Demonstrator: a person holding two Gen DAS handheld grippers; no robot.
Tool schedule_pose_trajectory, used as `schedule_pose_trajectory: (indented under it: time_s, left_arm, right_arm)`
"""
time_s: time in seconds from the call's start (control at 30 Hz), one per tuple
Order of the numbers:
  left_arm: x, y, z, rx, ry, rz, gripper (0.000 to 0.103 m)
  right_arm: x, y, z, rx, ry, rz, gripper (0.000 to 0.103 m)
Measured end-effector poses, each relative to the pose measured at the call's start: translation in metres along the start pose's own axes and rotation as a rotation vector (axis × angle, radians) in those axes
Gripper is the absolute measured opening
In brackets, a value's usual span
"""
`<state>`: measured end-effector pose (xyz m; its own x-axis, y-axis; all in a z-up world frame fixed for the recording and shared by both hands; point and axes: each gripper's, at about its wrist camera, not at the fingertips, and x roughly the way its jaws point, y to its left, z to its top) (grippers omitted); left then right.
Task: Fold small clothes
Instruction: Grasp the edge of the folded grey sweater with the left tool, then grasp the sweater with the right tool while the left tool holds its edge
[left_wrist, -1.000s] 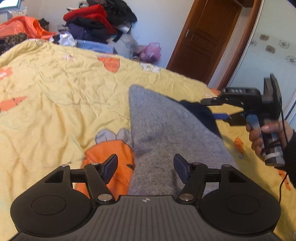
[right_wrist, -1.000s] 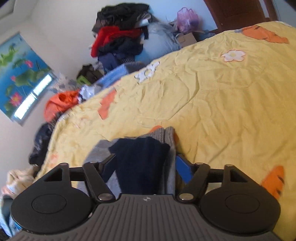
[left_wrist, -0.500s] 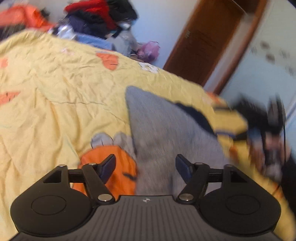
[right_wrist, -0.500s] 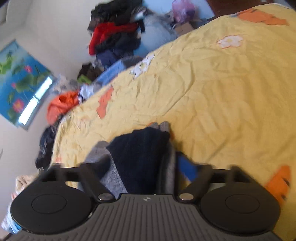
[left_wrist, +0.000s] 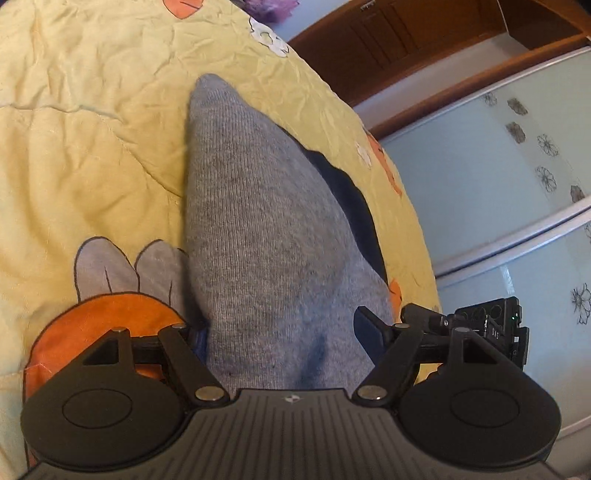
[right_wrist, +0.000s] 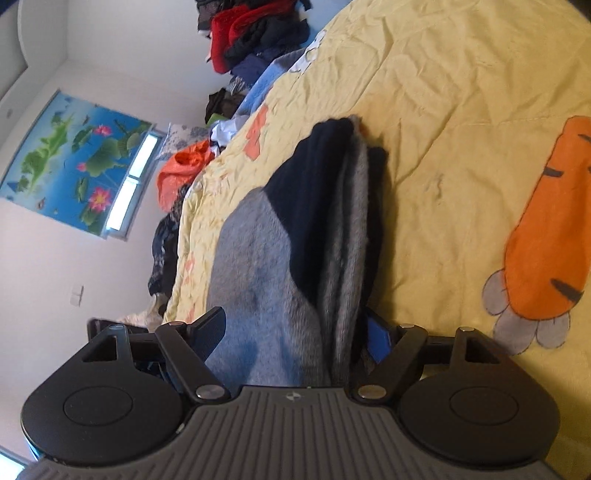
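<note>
Both views have tilted – yellow quilt (left_wrist: 92, 155), jaws spread around grey sock (left_wrist: 266, 240)

- Left gripper (left_wrist: 280, 332): matte black body with a ribbed grey-black centre plate bearing a small white emblem.
- Two round black discs flank the plate, at 8 and 4 o'clock in its own view.
- Silver rivets pin the black linkage arms.
- Right gripper (right_wrist: 291, 332): the same build, with blue pads on its fingers (right_wrist: 380, 334).
</note>
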<state>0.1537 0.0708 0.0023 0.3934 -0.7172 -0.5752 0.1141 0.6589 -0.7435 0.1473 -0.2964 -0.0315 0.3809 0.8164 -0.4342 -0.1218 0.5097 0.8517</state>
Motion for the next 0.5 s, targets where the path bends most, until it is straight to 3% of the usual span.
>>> schedule_pose_trajectory:
  time_s: [0.1, 0.13, 0.17, 0.2, 0.23, 0.27, 0.3, 0.4, 0.43, 0.5]
  left_arm:
    - [0.0, 0.007, 0.003, -0.034, 0.004, -0.017, 0.069]
    - [0.001, 0.007, 0.004, -0.035, -0.002, -0.002, 0.058]
    - [0.001, 0.006, 0.004, -0.026, -0.01, 0.033, 0.04]
    - [0.002, 0.005, 0.004, -0.017, -0.009, 0.061, 0.036]
    - [0.001, 0.005, 0.004, -0.016, -0.002, 0.065, 0.036]
    - [-0.001, 0.004, 0.005, -0.013, 0.011, 0.066, 0.037]
    - [-0.002, 0.003, 0.004, 0.004, 0.03, 0.066, 0.038]
    - [-0.009, 0.008, -0.002, 0.017, 0.096, -0.009, 0.062]
    - [-0.013, 0.011, -0.004, 0.004, 0.114, -0.04, 0.072]
    - [-0.018, 0.016, -0.009, -0.019, 0.134, -0.071, 0.077]
  right_arm:
    - [-0.001, 0.001, -0.006, -0.006, 0.032, 0.024, 0.077]
    - [-0.002, 0.002, -0.009, -0.019, 0.028, 0.011, 0.072]
    - [0.0, 0.004, -0.011, -0.027, 0.022, -0.014, 0.062]
    - [0.003, 0.005, -0.013, -0.034, 0.022, -0.037, 0.053]
    - [0.006, 0.007, -0.015, -0.046, 0.026, -0.069, 0.032]
    - [0.009, 0.006, -0.017, -0.054, 0.032, -0.09, 0.028]
    - [0.009, 0.004, -0.017, -0.04, 0.029, -0.081, 0.028]
    - [0.001, -0.003, -0.017, 0.024, 0.032, -0.073, 0.032]
    - [-0.004, -0.003, -0.019, 0.042, 0.036, -0.072, 0.036]
    - [-0.014, -0.004, -0.025, 0.057, 0.044, -0.059, 0.049]
